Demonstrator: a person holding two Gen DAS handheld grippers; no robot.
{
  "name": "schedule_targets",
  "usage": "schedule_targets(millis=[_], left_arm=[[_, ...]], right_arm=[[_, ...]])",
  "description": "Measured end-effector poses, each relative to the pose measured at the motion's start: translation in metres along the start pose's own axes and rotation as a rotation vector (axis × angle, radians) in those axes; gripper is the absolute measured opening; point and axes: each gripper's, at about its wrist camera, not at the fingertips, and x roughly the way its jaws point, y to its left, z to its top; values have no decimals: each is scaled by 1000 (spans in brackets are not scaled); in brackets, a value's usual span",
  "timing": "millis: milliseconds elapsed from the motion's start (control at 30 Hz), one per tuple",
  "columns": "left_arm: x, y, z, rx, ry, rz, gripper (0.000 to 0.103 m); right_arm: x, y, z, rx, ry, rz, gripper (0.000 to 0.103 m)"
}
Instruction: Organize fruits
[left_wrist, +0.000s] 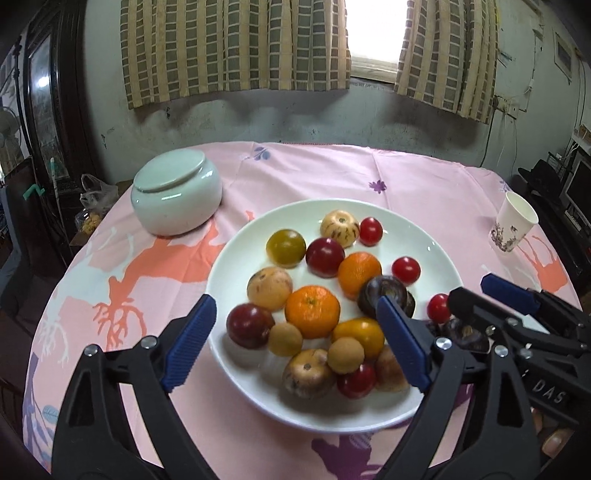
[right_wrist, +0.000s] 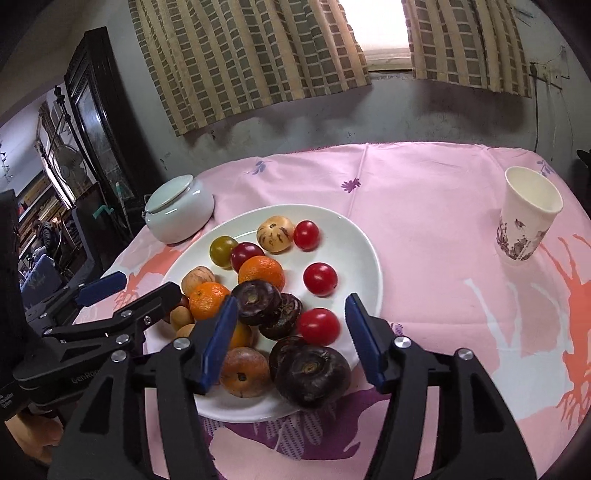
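A white plate (left_wrist: 236, 258) (right_wrist: 362, 251) holds several fruits: oranges (left_wrist: 312, 312) (right_wrist: 261, 273), red tomatoes (left_wrist: 406, 270) (right_wrist: 320, 279), dark purple water chestnuts (left_wrist: 386, 295) (right_wrist: 309, 371), tan round fruits (left_wrist: 269, 288) and a greenish tomato (left_wrist: 286, 247) (right_wrist: 223, 250). My left gripper (left_wrist: 295, 341) is open and empty, its jaws spanning the plate's near half. My right gripper (right_wrist: 290, 341) is open and empty above the plate's near right edge, over the water chestnuts. Each gripper also shows in the other's view, the right (left_wrist: 476, 295) and the left (right_wrist: 142, 286).
A pale green lidded ceramic jar (left_wrist: 176, 195) (right_wrist: 180, 208) stands left of the plate. A patterned paper cup (left_wrist: 513, 221) (right_wrist: 528, 218) stands at the right. The round table has a pink patterned cloth (left_wrist: 406, 184). A wall with curtains lies behind.
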Motion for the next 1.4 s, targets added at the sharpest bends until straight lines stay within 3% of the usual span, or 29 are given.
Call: schedule_targets(millis=[300,433,633,867,1000,1167,1400], left_arm=[[-49,10,-43,-15,-14,35,101],[-73,14,-66,-48,-20,-13,101],[-102,5,-99,-21,-1,-48,101],[-127,-13,-126,53,-24,-36,101],[-136,-19,-135,58,-53,-32,101],[-138,-22,-144,56,-62,-16,101],[-127,-25,-152,53,-15,-32,101]], right_arm=[[-55,17,-43,-105,-7,-72,66],[-81,23,-70,-130,-14,-108,67],[-114,21,-111,-111,-21,-149,67],[-129,20,-144,-114,-5,-228,70],[-136,19,-151,-113,-36,-241,88],[-139,22,-154,-128,-50,-247,89],[-133,21,-162,-127,-29,-252,93]])
